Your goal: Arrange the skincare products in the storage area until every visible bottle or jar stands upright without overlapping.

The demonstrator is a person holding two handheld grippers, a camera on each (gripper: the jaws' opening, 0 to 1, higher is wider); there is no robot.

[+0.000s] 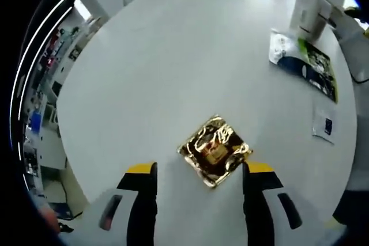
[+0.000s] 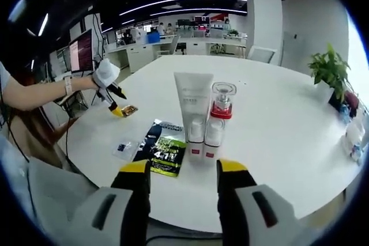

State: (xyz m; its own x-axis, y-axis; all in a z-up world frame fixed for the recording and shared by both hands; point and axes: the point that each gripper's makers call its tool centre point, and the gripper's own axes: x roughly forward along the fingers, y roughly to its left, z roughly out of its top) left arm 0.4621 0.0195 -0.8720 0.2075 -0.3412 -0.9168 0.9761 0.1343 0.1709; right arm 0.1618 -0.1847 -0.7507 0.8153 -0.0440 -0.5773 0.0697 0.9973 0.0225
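Note:
A crinkled gold foil sachet (image 1: 215, 150) lies flat on the white round table (image 1: 173, 61), just ahead of my left gripper (image 1: 199, 169), whose jaws stand open on either side of it with nothing held. In the right gripper view a tall white tube (image 2: 193, 113) and a clear pump bottle with a red collar (image 2: 218, 120) stand upright side by side, just beyond my open right gripper (image 2: 183, 169). Farther off, the left gripper (image 2: 117, 110) hovers by the gold sachet (image 2: 129, 109), held by a person's hand (image 2: 105, 73).
A green and black pouch (image 2: 165, 148) (image 1: 311, 64) lies flat left of the tube, with a small clear packet (image 2: 124, 147) (image 1: 325, 124) beside it. A potted plant (image 2: 330, 70) stands at the table's far right. Desks and monitors fill the room behind.

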